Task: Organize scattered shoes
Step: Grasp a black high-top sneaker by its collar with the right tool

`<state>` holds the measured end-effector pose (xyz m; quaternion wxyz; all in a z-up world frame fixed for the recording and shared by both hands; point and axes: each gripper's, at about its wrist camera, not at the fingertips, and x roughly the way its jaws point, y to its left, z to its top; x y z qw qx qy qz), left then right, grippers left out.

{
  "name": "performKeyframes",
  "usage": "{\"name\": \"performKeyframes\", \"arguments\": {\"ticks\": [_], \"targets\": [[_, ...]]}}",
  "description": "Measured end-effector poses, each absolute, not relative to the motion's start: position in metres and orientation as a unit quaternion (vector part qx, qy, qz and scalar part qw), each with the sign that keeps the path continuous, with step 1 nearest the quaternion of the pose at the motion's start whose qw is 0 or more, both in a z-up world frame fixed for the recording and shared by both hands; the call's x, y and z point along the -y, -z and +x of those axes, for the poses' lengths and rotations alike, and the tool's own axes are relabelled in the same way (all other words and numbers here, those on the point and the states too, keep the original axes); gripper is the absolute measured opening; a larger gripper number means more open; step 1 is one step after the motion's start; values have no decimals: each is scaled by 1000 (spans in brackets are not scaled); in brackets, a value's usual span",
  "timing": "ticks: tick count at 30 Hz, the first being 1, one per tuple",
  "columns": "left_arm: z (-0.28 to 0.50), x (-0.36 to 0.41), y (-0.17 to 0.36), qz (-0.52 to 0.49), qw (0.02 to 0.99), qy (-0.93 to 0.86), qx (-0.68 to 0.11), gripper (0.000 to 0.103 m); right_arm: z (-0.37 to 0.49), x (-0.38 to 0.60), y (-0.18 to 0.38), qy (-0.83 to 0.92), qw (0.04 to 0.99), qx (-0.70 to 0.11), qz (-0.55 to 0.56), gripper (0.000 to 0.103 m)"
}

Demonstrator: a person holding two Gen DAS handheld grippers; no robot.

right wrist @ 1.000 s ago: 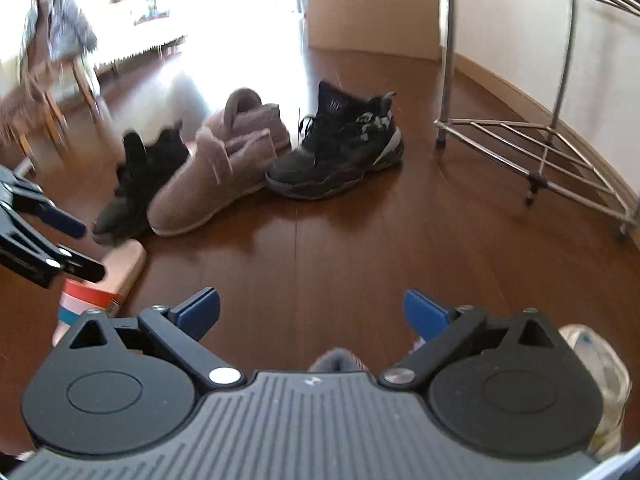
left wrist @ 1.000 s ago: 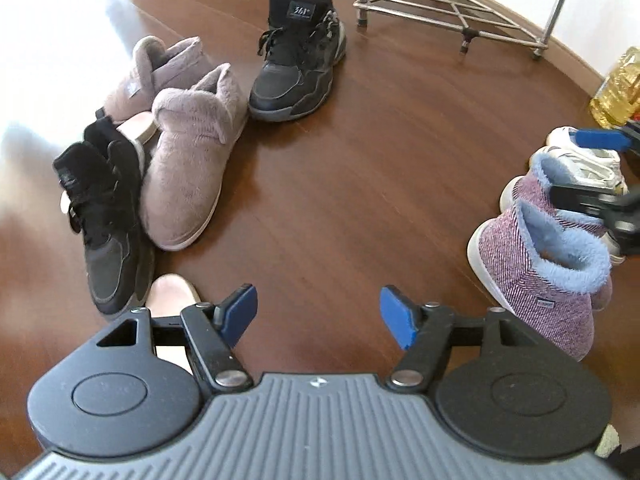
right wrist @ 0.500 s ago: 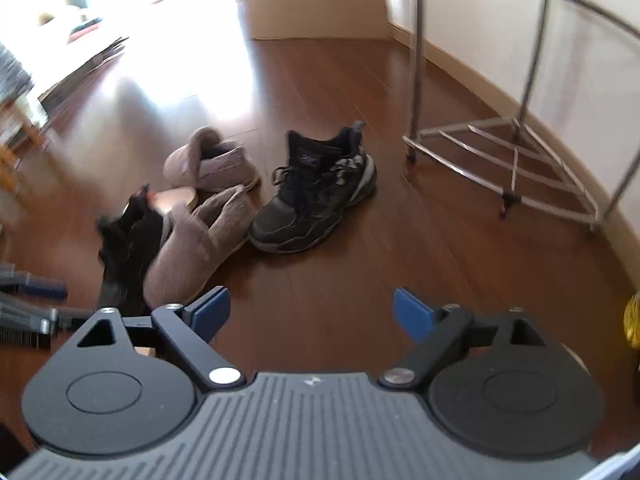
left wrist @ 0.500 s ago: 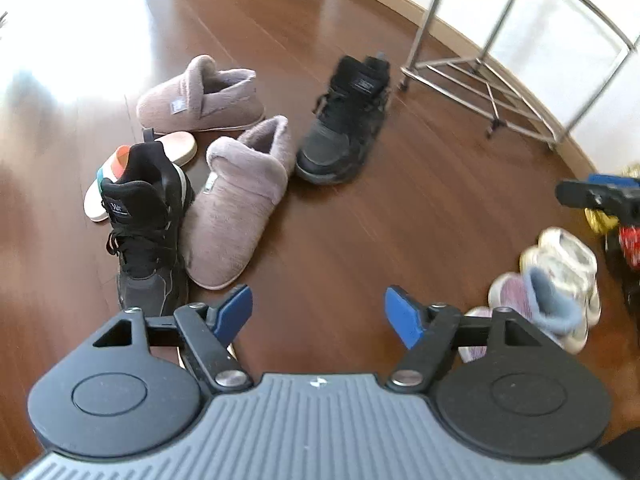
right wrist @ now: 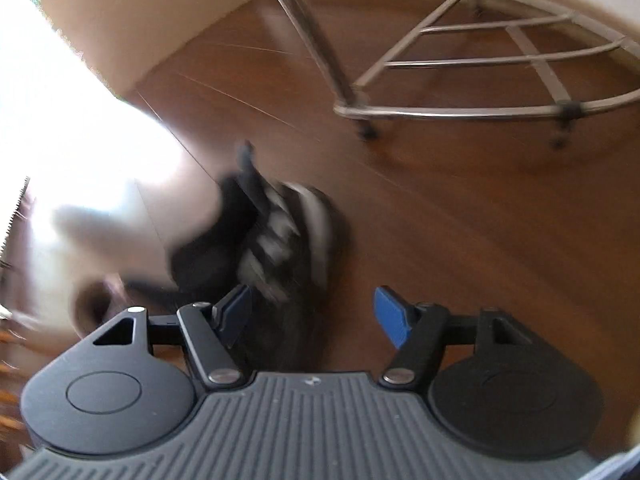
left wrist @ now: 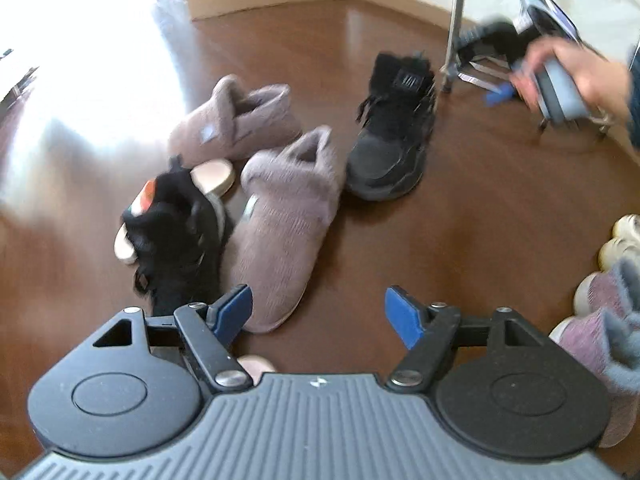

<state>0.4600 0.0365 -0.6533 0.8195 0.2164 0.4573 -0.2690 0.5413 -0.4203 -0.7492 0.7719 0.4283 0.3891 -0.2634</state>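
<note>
The black sneaker's (left wrist: 394,128) tongue label is probably too blurred to read.

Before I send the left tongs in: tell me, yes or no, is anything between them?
No. In the left wrist view the left tongs stand open over bare floor, with the mauve slipper beside them.

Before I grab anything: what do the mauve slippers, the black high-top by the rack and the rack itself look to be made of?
Mauve slippers: soft knit or fleece, with a fuzzy matte nap. Black high-top: probably synthetic leather with laces; blur hides detail. Rack: shiny metal tubing, likely steel.
</note>
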Motion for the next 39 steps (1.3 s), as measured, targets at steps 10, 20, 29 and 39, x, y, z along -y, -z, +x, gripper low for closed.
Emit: {"name": "performKeyframes", "arguments": {"ticks": [10,20,29,39], "targets": [[437,-54,672,252,798,196,-511,75,622,406,793,175,765,-527,326,37],[433,-53,654,231,803,188,-515,75,604,372,757,-49,766,-641,-25,29],[444,-38,638,191,816,209,-504,75,516,352,696,117,875,-457,112,95],[464,-17,640,167,822,219,-499,75,511,270,803,153,875,-459,-32,99]]}}
